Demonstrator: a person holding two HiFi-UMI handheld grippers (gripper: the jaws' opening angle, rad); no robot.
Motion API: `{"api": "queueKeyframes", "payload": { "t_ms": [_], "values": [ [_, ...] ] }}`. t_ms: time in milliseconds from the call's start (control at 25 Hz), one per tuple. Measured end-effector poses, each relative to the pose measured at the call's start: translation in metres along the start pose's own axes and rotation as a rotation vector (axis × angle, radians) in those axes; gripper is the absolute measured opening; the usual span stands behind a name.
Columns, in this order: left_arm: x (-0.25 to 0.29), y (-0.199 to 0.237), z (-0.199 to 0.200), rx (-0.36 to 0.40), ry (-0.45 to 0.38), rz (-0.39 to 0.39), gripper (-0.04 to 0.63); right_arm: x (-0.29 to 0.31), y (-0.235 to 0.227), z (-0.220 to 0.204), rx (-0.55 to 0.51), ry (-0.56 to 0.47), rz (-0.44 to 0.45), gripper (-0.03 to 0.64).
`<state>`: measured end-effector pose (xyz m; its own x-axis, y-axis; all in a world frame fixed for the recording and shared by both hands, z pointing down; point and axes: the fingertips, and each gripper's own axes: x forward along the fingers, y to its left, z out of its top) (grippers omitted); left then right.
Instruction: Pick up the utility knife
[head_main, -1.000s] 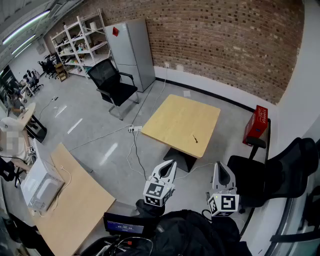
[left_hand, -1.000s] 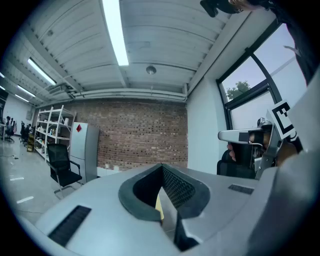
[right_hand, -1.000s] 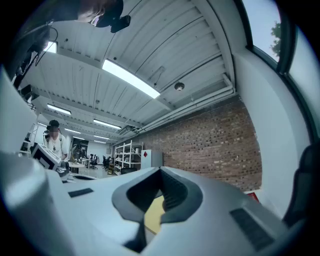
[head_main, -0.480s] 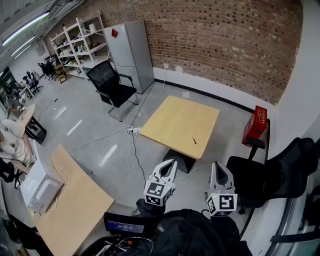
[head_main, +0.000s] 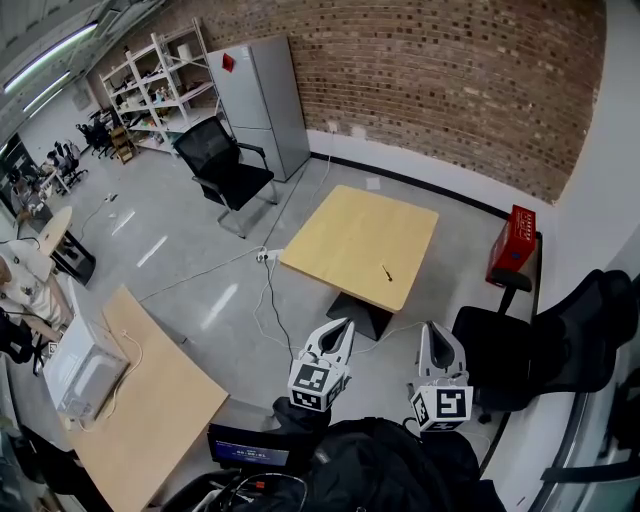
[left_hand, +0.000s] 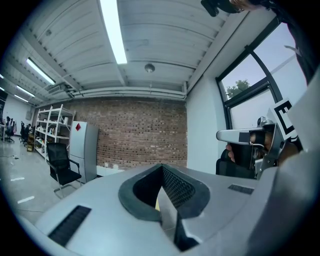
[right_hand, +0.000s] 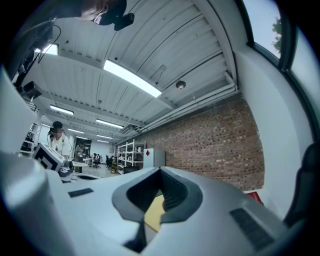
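Note:
The utility knife (head_main: 386, 272) is a small dark sliver lying near the front right edge of a square wooden table (head_main: 340, 230) out in the room. Both grippers are held level, low in the head view, well short of that table. The left gripper (head_main: 342, 326) points toward it with its jaws together and nothing between them. Beside it, the right gripper (head_main: 436, 330) is also shut and empty. In the left gripper view the pads of the left gripper (left_hand: 161, 167) meet at the tip. The right gripper (right_hand: 161, 171) likewise shows closed pads in its own view.
A black office chair (head_main: 225, 165) and a grey cabinet (head_main: 262, 105) stand beyond the table by the brick wall. A red box (head_main: 511, 245) and a black chair (head_main: 540, 350) are at the right. A long wooden table (head_main: 150, 400) with a white appliance (head_main: 80, 375) is at the left. Cables (head_main: 265, 300) lie on the floor.
Both grippers stay where they were, jaws closed. The person at the far left edge has shifted slightly.

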<state>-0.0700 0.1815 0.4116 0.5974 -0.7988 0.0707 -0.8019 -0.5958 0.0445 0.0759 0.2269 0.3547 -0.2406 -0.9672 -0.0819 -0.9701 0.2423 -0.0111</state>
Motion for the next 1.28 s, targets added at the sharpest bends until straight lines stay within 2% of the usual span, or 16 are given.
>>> {"api": "queueKeyframes", "payload": {
  "t_ms": [400, 800, 1040, 1280],
  "values": [
    [-0.007, -0.019, -0.017, 0.006, 0.019, 0.025, -0.003, -0.015, -0.008, -0.013, 0.015, 0.025, 0.028, 0.004],
    [-0.014, -0.041, -0.048, -0.021, 0.086, 0.036, -0.003, -0.030, -0.013, -0.038, 0.045, 0.095, 0.064, 0.004],
    [-0.006, -0.034, -0.056, -0.037, 0.107, 0.031, -0.003, -0.015, -0.008, -0.045, 0.043, 0.109, 0.083, 0.004],
    [0.029, -0.014, -0.048, -0.038, 0.089, 0.008, -0.003, 0.020, -0.015, -0.046, 0.024, 0.110, 0.074, 0.005]
  ]
}}
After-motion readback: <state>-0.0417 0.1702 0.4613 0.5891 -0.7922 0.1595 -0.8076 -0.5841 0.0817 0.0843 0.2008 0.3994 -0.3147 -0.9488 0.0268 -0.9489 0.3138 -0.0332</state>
